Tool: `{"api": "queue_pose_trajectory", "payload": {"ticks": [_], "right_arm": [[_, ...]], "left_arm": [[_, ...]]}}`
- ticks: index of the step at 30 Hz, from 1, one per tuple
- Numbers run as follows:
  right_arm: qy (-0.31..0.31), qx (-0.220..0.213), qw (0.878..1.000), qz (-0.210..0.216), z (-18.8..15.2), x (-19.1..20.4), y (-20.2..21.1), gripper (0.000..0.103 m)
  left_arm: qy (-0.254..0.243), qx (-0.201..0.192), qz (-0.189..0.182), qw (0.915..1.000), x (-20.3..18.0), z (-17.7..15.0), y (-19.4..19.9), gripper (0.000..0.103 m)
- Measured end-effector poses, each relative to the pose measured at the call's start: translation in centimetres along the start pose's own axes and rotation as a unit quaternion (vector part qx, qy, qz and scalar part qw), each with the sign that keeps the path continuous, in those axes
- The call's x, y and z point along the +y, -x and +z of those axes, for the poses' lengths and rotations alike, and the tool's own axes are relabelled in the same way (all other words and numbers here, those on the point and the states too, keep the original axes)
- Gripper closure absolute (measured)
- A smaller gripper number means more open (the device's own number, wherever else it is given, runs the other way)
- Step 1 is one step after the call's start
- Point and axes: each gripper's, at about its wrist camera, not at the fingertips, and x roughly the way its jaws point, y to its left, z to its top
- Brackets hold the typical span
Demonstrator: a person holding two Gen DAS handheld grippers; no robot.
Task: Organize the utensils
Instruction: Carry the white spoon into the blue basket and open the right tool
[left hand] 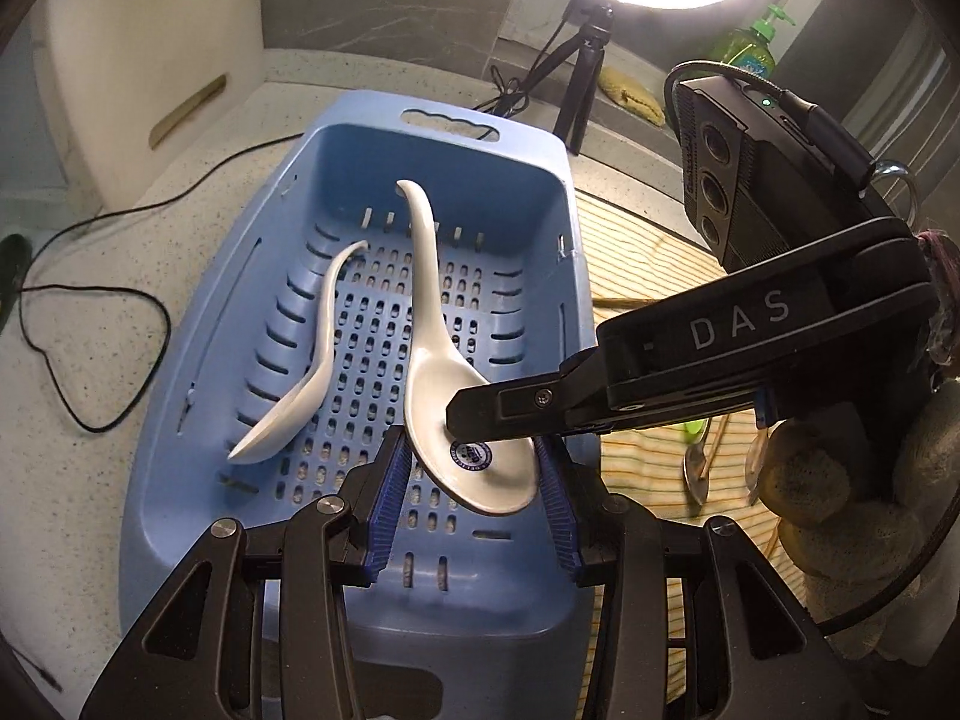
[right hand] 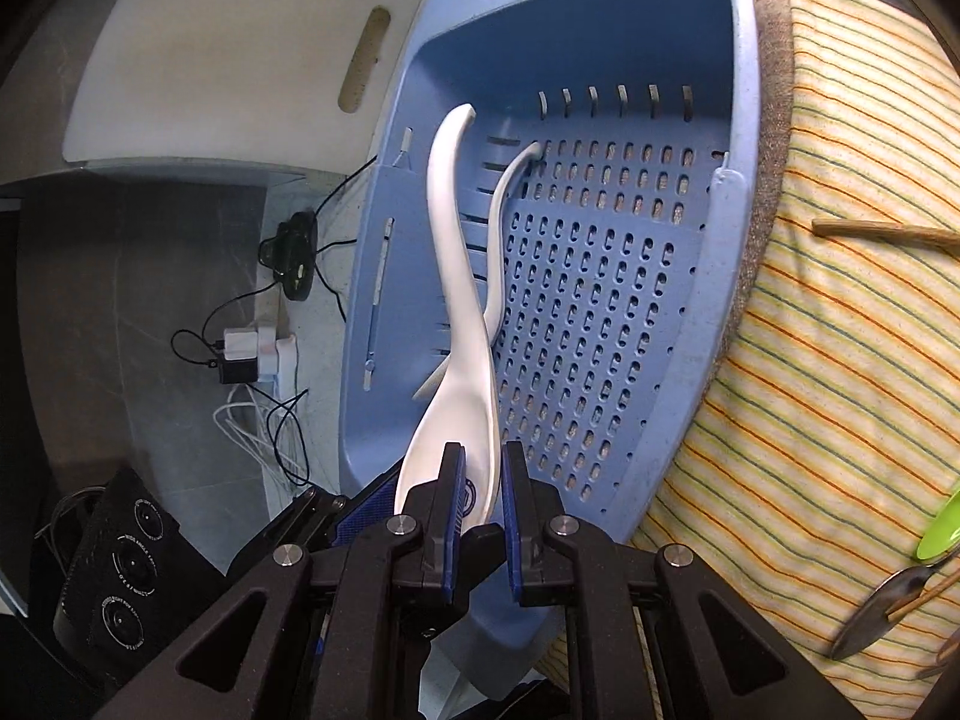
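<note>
A blue slotted basket (left hand: 528, 180) (right hand: 744, 120) lies on the counter. One white ceramic soup spoon (left hand: 300, 396) (right hand: 501, 222) rests inside it on the left. My right gripper (right hand: 483, 492) (left hand: 465, 420) reaches in from the right, shut on the bowl rim of a second white soup spoon (left hand: 432, 372) (right hand: 459, 324) held above the basket, handle pointing to the far end. My left gripper (left hand: 474, 480) is open, its blue pads (left hand: 390, 492) on either side of that spoon's bowl, not clearly touching it.
A striped cloth (left hand: 654, 276) (right hand: 840, 360) right of the basket holds a metal spoon (left hand: 696, 468) (right hand: 882, 612), a green utensil (right hand: 942, 522) and wooden chopsticks (right hand: 882, 234). A white cutting board (left hand: 150, 60), cables (left hand: 90, 312), a ring light tripod (left hand: 582, 78) and a soap bottle (left hand: 750, 48) stand around.
</note>
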Motion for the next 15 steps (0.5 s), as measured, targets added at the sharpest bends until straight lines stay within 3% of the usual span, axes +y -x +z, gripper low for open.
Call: {"api": "queue_pose_trajectory", "payload": {"ticks": [5,15], "right_arm": [[0.002,-0.002,1.0,-0.02,0.3,0.2,-0.2,0.09],[0.031,-0.025,0.999,-0.011,0.0,0.2,2.3,0.089]], "left_arm": [[0.002,0.009,0.005,0.9999,0.4,0.3,-0.7,0.062],[0.006,-0.001,0.033,0.9994,1.4,0.7,0.0,0.064]]}}
